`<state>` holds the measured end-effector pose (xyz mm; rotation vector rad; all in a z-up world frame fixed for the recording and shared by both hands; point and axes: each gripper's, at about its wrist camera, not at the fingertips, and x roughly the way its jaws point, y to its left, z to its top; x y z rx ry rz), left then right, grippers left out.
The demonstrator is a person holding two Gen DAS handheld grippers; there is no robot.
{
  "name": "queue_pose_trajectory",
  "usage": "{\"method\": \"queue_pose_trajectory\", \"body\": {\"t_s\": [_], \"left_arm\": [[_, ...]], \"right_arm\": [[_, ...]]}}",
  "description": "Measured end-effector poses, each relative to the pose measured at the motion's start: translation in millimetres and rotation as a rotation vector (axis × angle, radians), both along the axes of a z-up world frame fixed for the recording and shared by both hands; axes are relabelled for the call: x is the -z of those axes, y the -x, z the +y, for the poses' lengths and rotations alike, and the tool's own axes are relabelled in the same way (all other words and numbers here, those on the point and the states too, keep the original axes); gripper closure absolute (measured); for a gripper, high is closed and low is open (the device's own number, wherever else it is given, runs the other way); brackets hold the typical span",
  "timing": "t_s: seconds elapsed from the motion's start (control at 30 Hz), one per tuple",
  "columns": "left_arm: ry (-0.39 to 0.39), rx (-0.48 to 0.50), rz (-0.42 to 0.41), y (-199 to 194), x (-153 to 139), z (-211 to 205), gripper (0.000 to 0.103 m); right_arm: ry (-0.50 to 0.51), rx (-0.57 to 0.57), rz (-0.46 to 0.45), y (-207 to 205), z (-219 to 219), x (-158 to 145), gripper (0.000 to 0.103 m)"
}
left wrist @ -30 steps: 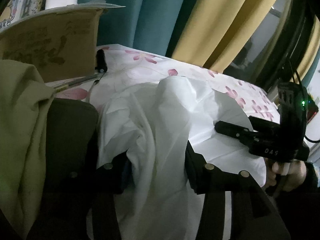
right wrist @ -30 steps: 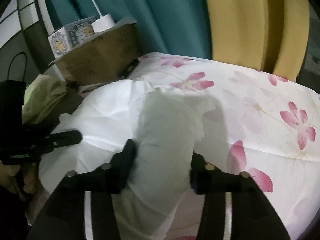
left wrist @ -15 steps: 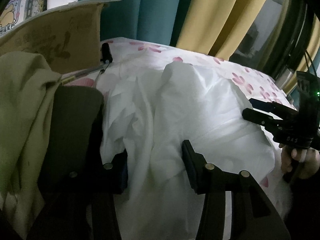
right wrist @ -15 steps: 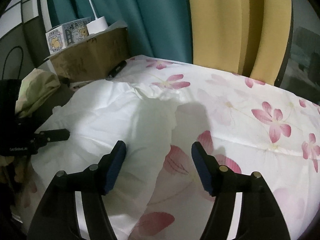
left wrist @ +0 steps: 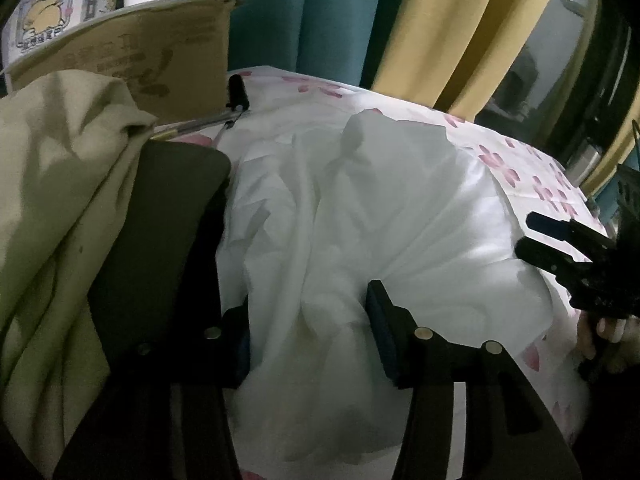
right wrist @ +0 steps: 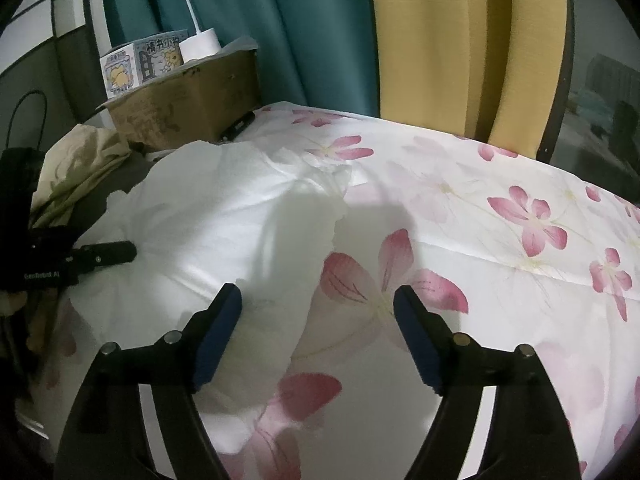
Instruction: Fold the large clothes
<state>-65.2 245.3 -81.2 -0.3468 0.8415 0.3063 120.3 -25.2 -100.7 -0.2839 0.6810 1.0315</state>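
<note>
White crumpled cotton garment (left wrist: pixel 360 216) fills the left wrist view, one piece, bunched between the left gripper (left wrist: pixel 308 332) fingers, which pinch a fold, probably to anchor that side. One olive cloth (left wrist: pixel 52 200) sits beside it. Right wrist view: right gripper (right wrist: pixel 318 332) hangs wide apart, holding nothing, over the floral pink-and-white bedsheet (right wrist: pixel 500 248), garment lying flat just left.

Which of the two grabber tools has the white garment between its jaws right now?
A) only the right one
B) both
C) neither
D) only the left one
D: the left gripper has a bunch of the white garment between its jaws, while the right gripper hangs wide open, with nothing between its jaws, over the floral bedsheet.
</note>
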Motion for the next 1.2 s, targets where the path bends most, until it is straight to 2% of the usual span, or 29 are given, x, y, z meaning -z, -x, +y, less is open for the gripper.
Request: {"method": "queue_pose_trajectory", "body": {"t_s": [0.23, 0.5, 0.63, 0.8, 0.93, 1.1, 1.2], "left_arm": [[-0.026, -0.027, -0.009, 12.4, -6.7, -9.7, 0.044], [-0.017, -0.083, -0.029, 32.5, -5.6, -14.9, 0.043], [-0.04, -0.091, -0.036, 38.8, -8.7, -21.9, 0.043], [-0.034, -0.093, -0.104, 49.3, -18.2, -33.2, 0.043], [-0.027, -0.121, -0.109, 54.3, -20.3, -40.6, 0.043], [-0.015, -0.107, -0.139, 63.3, -19.9, -57.0, 0.043], [-0.017, -0.062, -0.149, 62.6, -19.9, -71.6, 0.043]], "right_arm": [[-0.003, 0.016, 0.004, 5.2, -16.1, 0.4, 0.024], [-0.006, 0.044, 0.015, 13.2, -38.8, 3.5, 0.024], [-0.011, 0.058, 0.028, 18.8, -53.8, 8.7, 0.023], [-0.024, 0.088, 0.033, 23.1, -72.2, 10.8, 0.023], [-0.033, 0.111, 0.035, 25.7, -86.0, 12.5, 0.023], [-0.039, 0.154, 0.053, 27.2, -108.0, 17.5, 0.022], [-0.055, 0.181, 0.062, 27.1, -121.9, 17.6, 0.022]]}}
